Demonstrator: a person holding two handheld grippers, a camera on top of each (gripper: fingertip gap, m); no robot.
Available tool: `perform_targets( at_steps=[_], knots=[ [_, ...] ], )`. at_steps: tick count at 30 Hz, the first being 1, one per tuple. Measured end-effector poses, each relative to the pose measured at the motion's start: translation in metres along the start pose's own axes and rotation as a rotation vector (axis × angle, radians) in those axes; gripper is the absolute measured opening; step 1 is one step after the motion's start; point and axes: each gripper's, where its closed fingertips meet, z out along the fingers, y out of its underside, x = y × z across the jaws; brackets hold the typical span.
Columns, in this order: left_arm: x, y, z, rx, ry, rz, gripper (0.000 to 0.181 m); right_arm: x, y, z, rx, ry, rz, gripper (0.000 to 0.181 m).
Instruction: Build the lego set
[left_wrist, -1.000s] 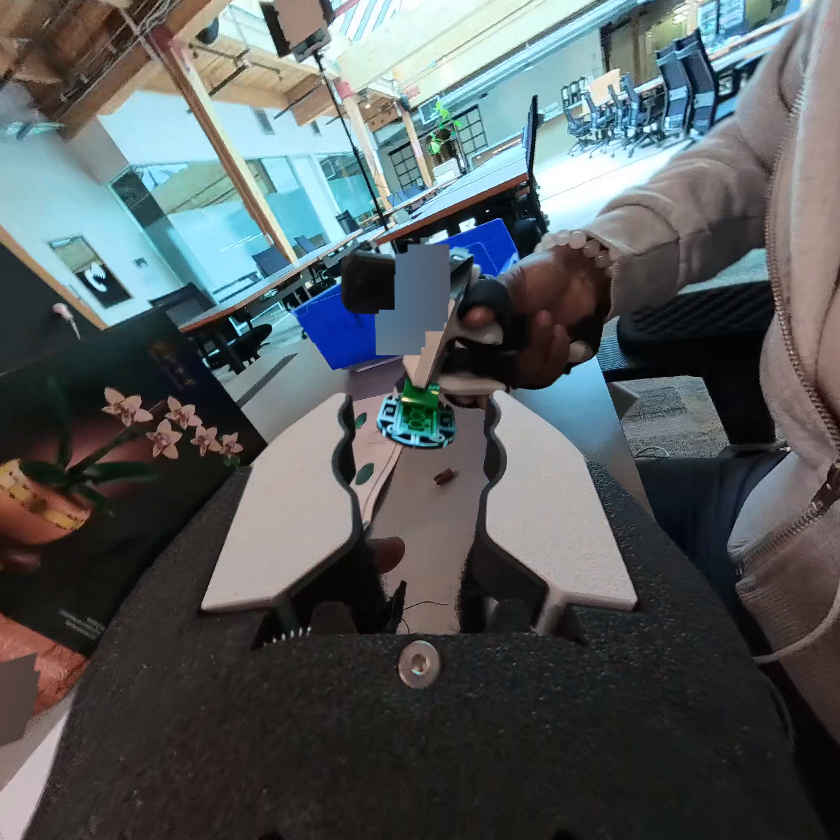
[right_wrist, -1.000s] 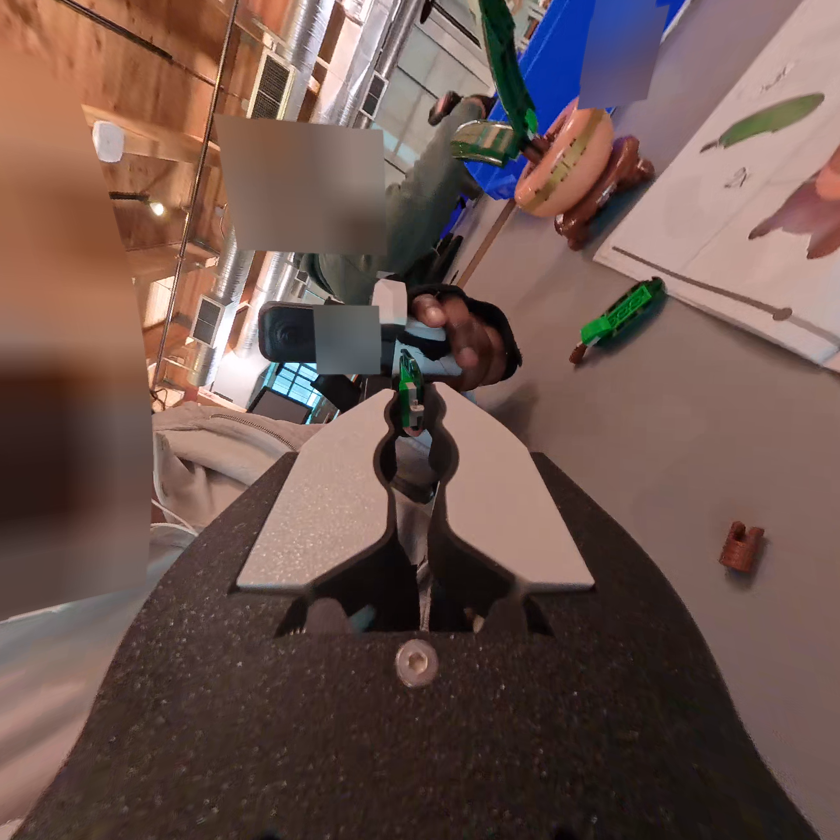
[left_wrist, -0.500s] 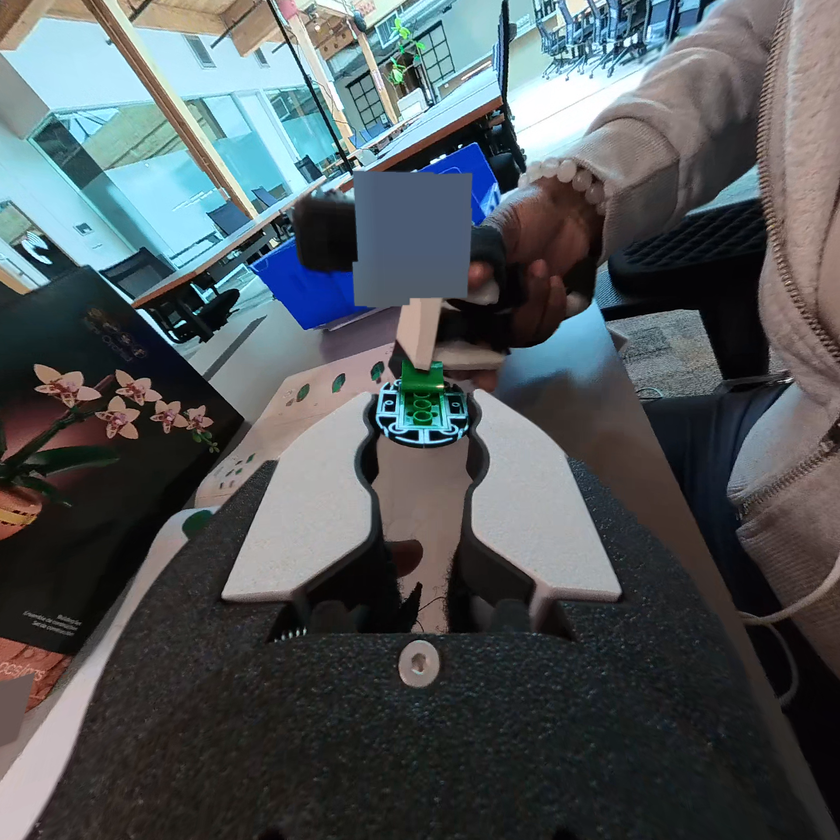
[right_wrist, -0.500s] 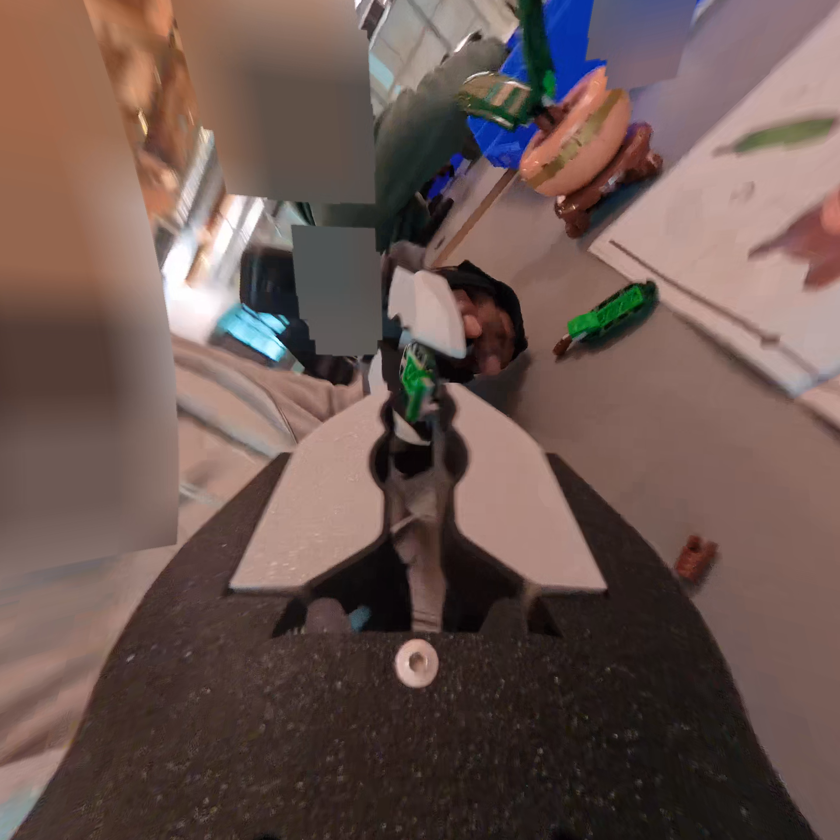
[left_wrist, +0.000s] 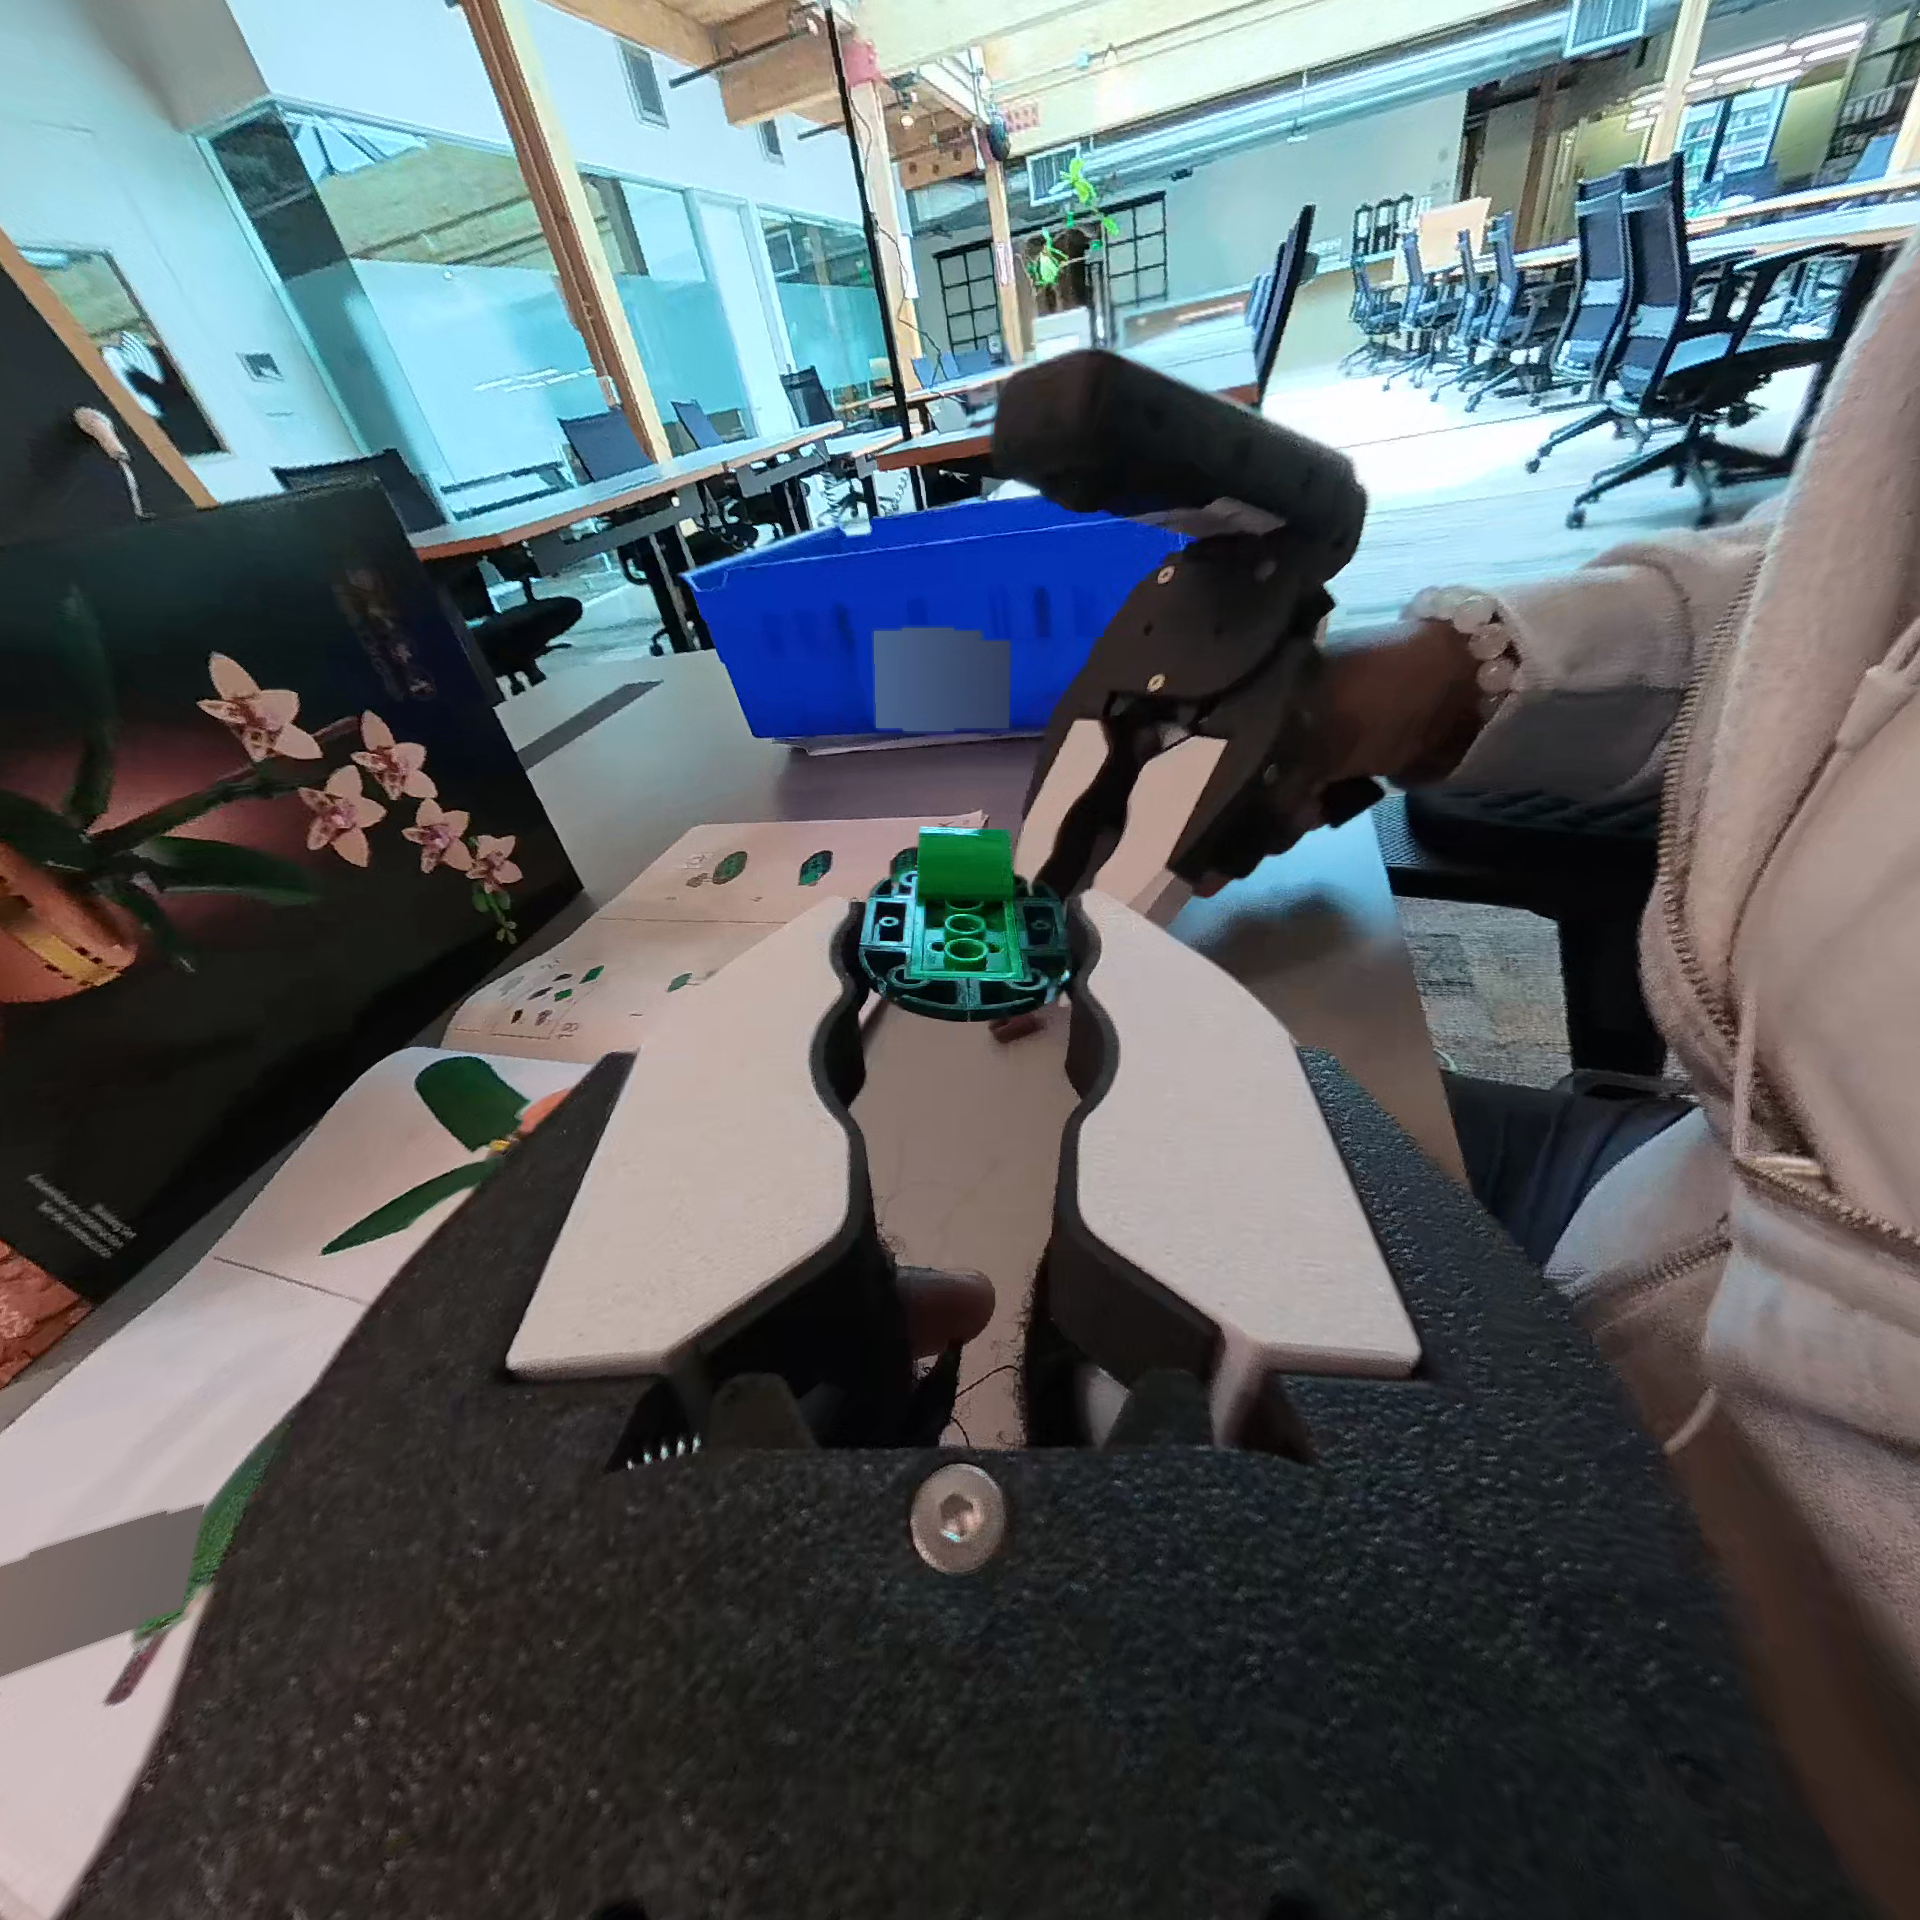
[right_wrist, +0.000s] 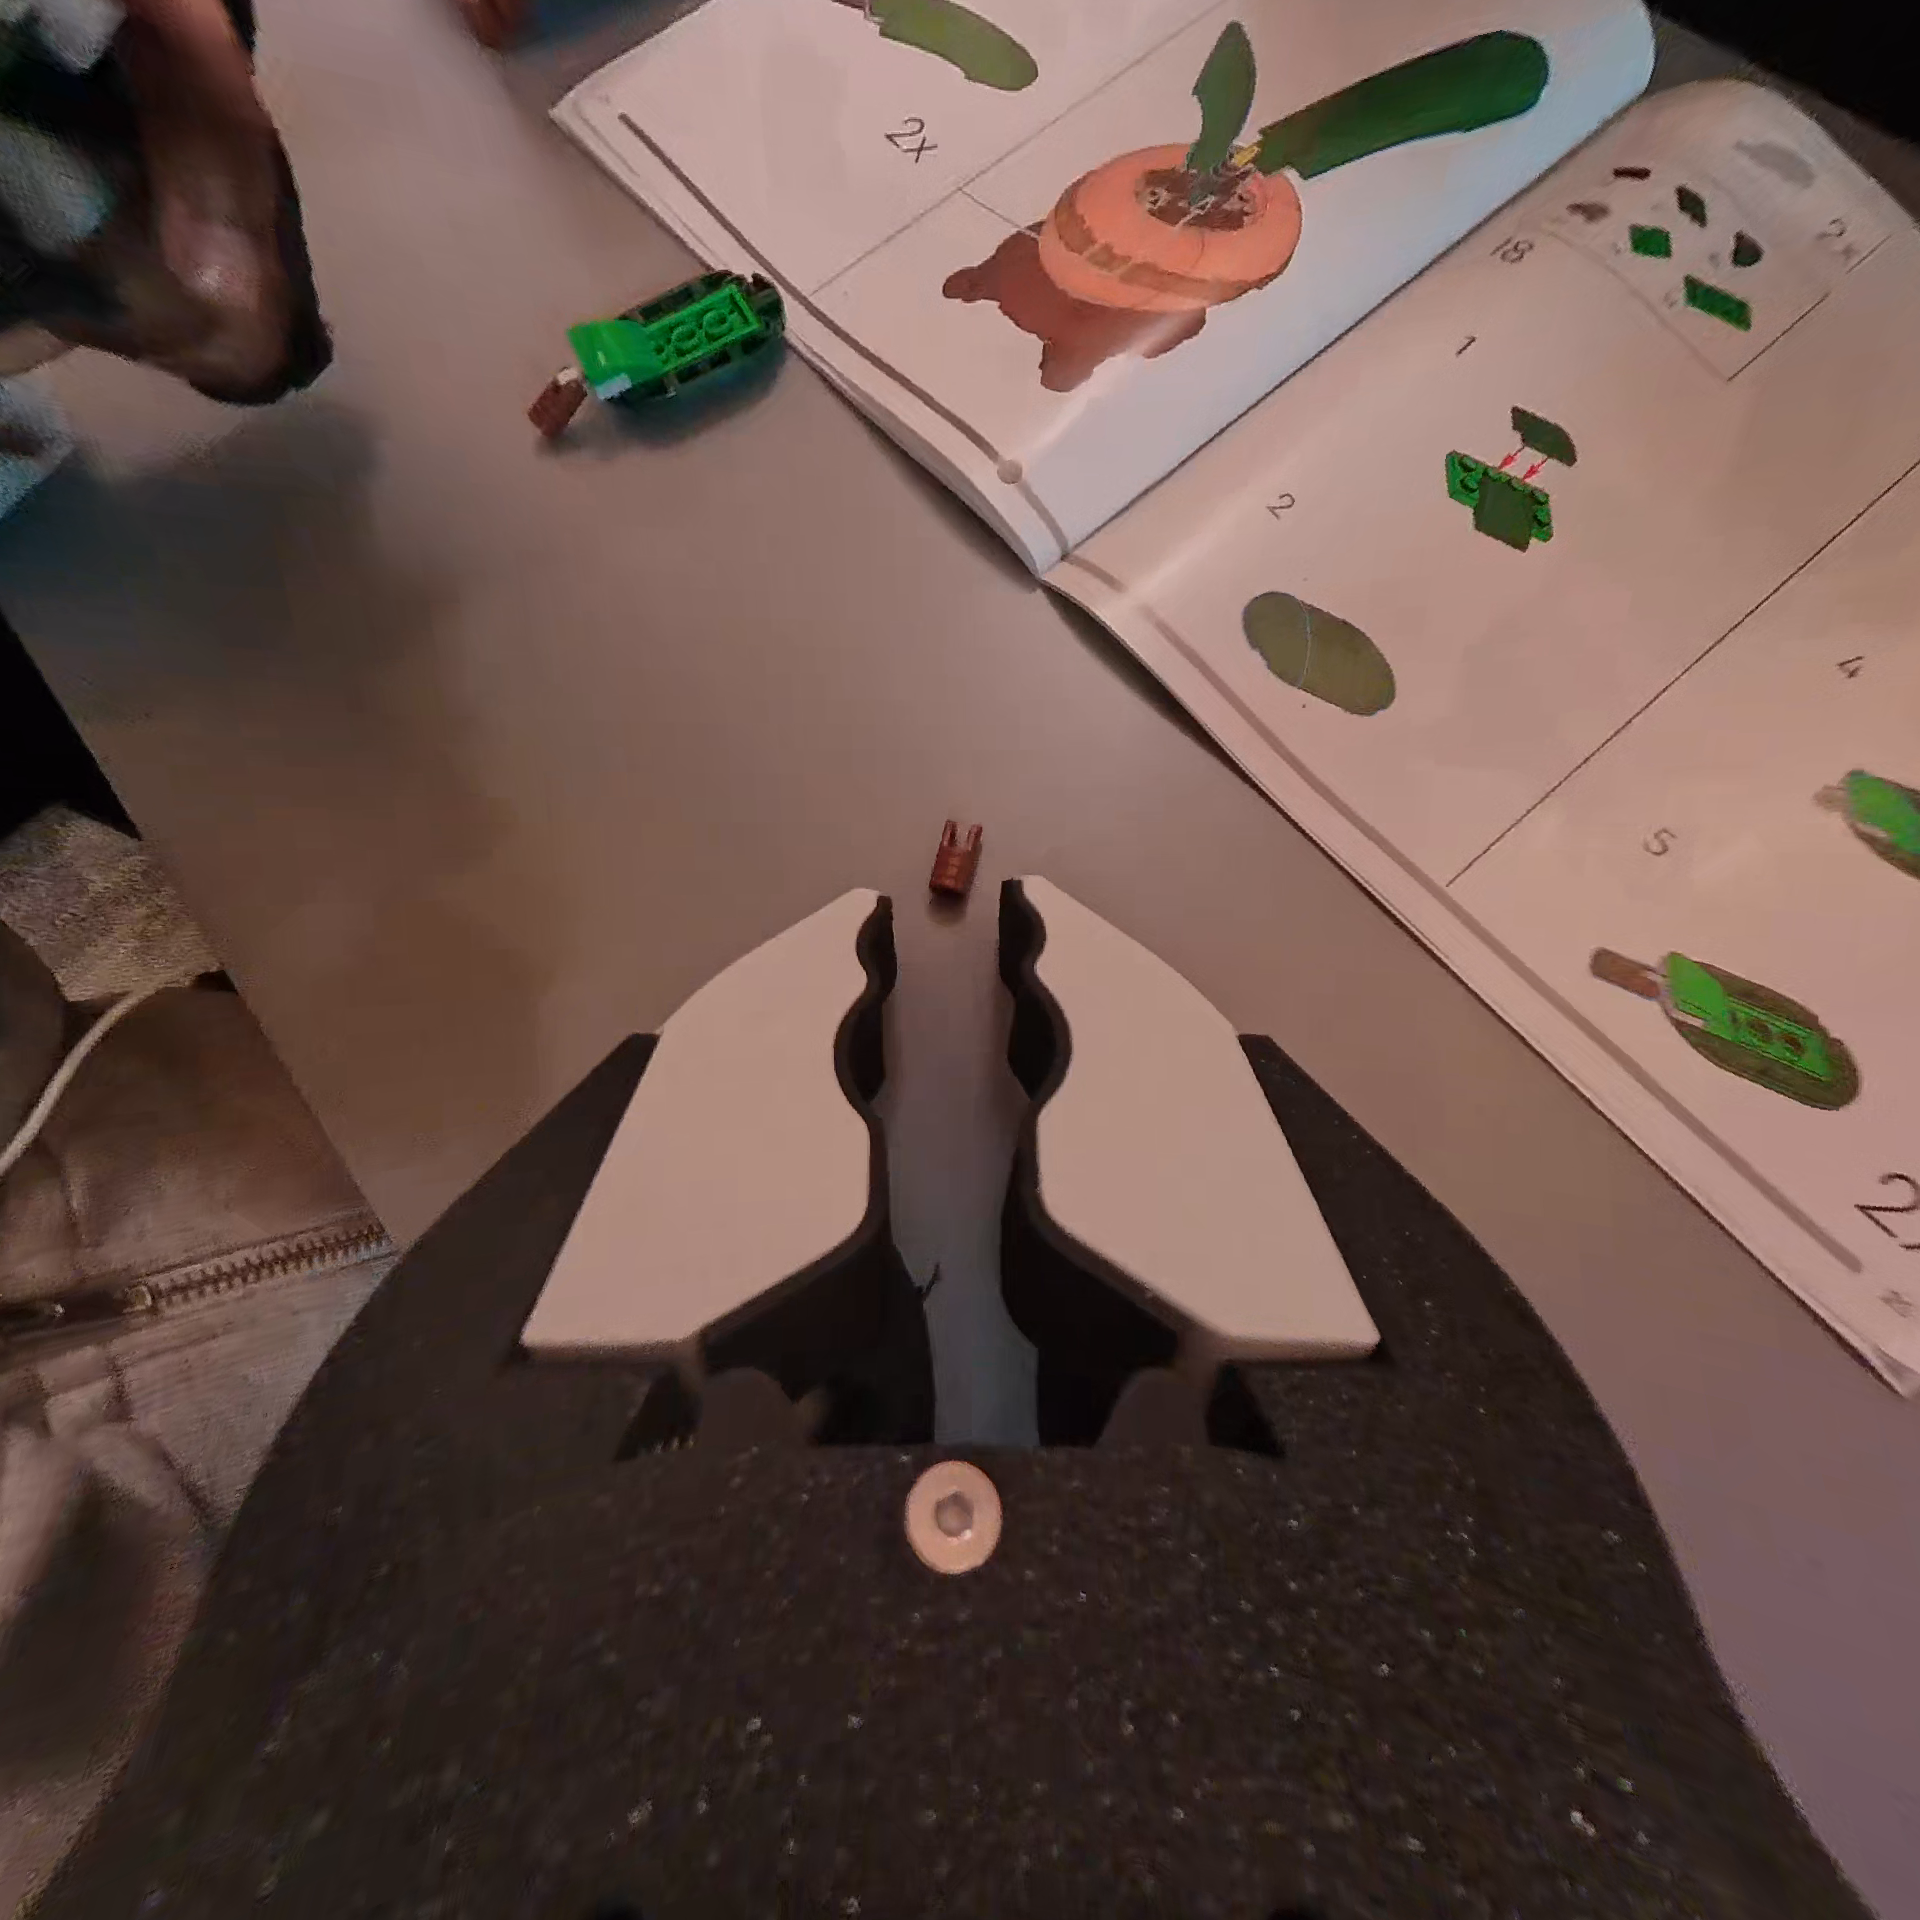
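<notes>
My left gripper (left_wrist: 964, 916) is shut on a dark green round leaf piece with a bright green brick (left_wrist: 961, 951) pressed onto it, held above the grey table. My right gripper (right_wrist: 945, 894) is open and empty, pointing down at the table (right_wrist: 623, 675). A small brown clip piece (right_wrist: 956, 857) lies just ahead of its fingertips. In the left wrist view the right gripper (left_wrist: 1091, 862) hangs open just right of the held leaf. A second green leaf assembly (right_wrist: 675, 343) with a brown end lies on the table farther off.
An open instruction booklet (right_wrist: 1351, 520) covers the table's right side. A black set box with orchid picture (left_wrist: 260, 779) stands at the left, a blue bin (left_wrist: 914, 613) behind. A person's hand (right_wrist: 208, 208) and grey jacket are at the near edge. My right fingertips sit around 12 cm from my left ones.
My right gripper let go of the bright green brick, now on the leaf piece, opened, and swung down over the brown clip. My left gripper kept its hold and tilted level.
</notes>
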Motion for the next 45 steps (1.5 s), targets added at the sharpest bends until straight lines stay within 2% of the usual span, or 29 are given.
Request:
perform_targets(
  at_steps=[5,9,12,15,17,20,23,28,40,45],
  knots=[
    [0.002,0.004,0.004,-0.023,0.016,-0.060,0.035,0.004,0.000,0.009,-0.027,-0.004,0.017,0.011],
    [0.005,0.002,0.007,-0.007,0.046,-0.157,0.035,0.004,-0.002,0.011,-0.030,-0.028,-0.067,0.006],
    [0.009,0.002,0.008,0.001,0.114,-0.255,0.035,-0.013,-0.017,0.000,0.065,-0.209,-0.133,0.006],
    [0.018,0.006,0.005,-0.001,0.230,-0.363,0.035,-0.042,-0.049,-0.034,0.205,-0.447,-0.218,0.006],
    [0.022,0.004,0.002,0.023,0.286,-0.405,0.035,-0.057,-0.063,-0.051,0.247,-0.538,-0.308,0.006],
    [0.028,0.000,0.000,0.048,0.335,-0.404,0.035,-0.068,-0.066,-0.053,0.201,-0.566,-0.403,0.006],
    [0.030,0.000,-0.001,0.047,0.338,-0.379,0.035,-0.078,-0.071,-0.055,0.194,-0.630,-0.386,0.006],
    [0.028,-0.002,-0.002,0.067,0.319,-0.366,0.035,-0.079,-0.072,-0.046,0.156,-0.619,-0.349,0.006],
    [0.021,-0.006,-0.004,0.118,0.265,-0.368,0.035,-0.083,-0.084,-0.045,0.243,-0.633,-0.277,0.006],
    [0.016,-0.010,-0.003,0.163,0.213,-0.398,0.034,-0.083,-0.093,-0.046,0.356,-0.655,-0.172,0.006]
  ],
)
